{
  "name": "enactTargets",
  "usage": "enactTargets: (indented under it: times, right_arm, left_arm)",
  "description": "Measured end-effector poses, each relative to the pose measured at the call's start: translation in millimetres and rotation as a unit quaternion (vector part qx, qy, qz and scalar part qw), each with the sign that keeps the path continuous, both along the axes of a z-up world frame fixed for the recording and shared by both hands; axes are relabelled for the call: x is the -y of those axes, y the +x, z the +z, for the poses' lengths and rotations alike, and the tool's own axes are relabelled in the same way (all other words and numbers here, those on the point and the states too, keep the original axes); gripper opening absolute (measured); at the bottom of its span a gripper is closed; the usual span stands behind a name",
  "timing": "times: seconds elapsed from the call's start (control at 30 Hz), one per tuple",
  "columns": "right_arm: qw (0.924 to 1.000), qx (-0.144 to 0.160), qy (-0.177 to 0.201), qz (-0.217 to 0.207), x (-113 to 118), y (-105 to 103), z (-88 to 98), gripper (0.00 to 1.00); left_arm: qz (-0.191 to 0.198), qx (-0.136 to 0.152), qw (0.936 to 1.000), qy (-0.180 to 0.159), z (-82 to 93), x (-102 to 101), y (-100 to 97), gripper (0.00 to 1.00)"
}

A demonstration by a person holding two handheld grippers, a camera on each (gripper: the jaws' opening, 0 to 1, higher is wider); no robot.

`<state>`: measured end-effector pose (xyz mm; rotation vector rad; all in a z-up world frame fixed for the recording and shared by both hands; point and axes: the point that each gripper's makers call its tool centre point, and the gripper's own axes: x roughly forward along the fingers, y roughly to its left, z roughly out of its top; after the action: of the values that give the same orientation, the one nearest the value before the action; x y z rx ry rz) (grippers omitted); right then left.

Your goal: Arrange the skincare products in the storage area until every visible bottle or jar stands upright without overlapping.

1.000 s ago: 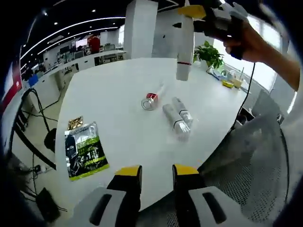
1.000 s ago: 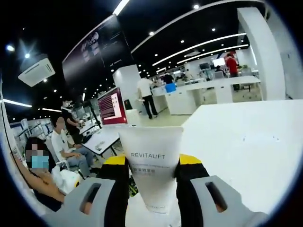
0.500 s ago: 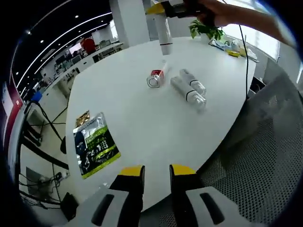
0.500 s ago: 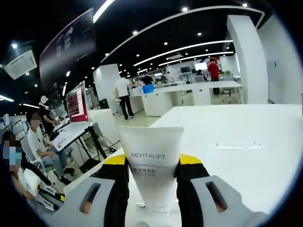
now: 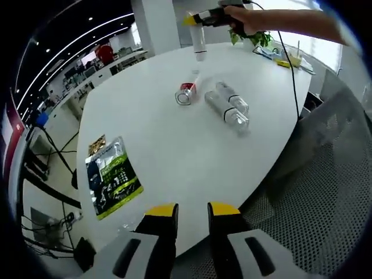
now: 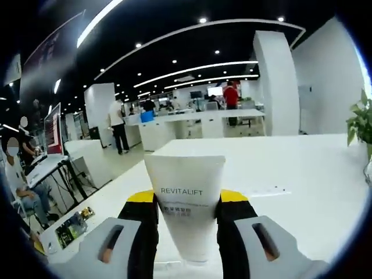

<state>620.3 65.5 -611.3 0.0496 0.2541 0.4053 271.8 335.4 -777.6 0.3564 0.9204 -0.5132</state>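
Two bottles [image 5: 226, 108] and a jar [image 5: 185, 94] lie on the white surface [image 5: 168, 145]. Right tongs [image 6: 186, 204] hold a white tube [image 6: 186, 203]. Left tongs [image 5: 192, 211] are narrow, holding nothing.

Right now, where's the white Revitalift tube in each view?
Left gripper view: white tube at the top centre, hanging cap-down from the right gripper above the table's far edge.
Right gripper view: bottom centre, clamped between that gripper's yellow-tipped jaws.
Shared landmark: the white table.
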Motion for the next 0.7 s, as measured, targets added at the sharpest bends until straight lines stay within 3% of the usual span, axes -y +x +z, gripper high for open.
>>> enactTargets:
  times: [0.23, 0.4, 0.7]
  right_arm:
    - [0.9999, -0.008, -0.008, -0.001, -15, 23, -23.1, 0.35]
    - [0.9998, -0.018, -0.011, 0.0, -31, 26, -38.7, 0.35]
    - [0.9996, -0.015, -0.023, -0.002, -53, 24, -49.1, 0.36]
  left_arm:
    - [0.003, -0.001, 1.0, 0.001, -0.4, -1, 0.1, 0.21]
    - [0.002, -0.002, 1.0, 0.003, -1.4, -2, -0.4, 0.21]
    - [-0.001, -0.002, 1.0, 0.002, -0.8, -1, -0.5, 0.2]
